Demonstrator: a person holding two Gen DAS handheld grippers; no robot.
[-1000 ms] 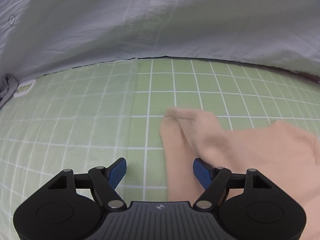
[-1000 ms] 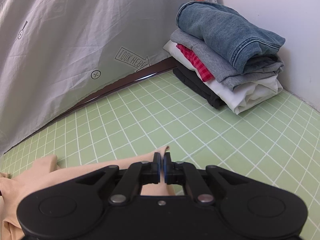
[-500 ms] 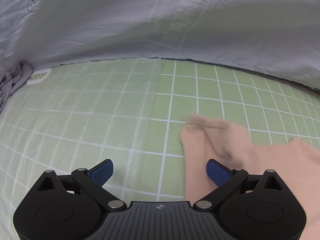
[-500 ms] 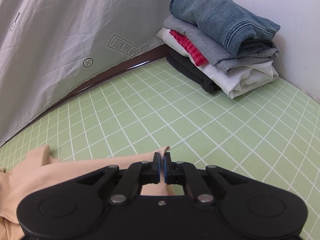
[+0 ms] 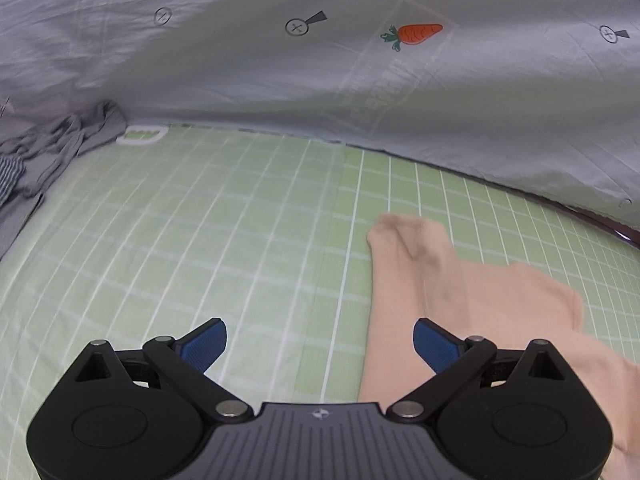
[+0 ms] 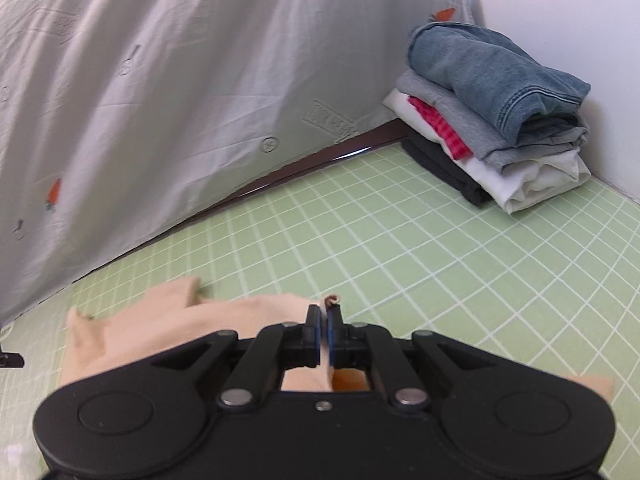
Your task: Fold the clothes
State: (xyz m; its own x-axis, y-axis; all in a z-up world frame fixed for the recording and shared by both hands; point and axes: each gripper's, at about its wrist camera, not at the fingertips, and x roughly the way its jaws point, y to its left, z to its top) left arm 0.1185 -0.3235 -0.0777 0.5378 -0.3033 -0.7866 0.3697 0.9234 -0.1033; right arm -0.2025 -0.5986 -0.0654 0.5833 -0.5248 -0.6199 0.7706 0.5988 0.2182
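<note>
Peach-coloured knit garment (image 5: 460, 292) lies partly spread on the green grid-lined counter (image 5: 200, 240), one sleeve end pointing toward the pale grey printed sheet (image 5: 280, 80) draped along the back edge. The right gripper (image 6: 324, 316) has its fingers pressed together, pinching a corner of the peach cloth. The left gripper (image 5: 320, 340) has just spread its fingers wide; nothing sits between them, one pad overhanging the fabric edge. With only one corner held, I'd worry a pull drags the garment askew and bunches it. Open room lies left and ahead; the folded stack of clothes (image 6: 492, 116) in the far right corner and crumpled grey clothes (image 5: 56, 144) at far left bound it.
</note>
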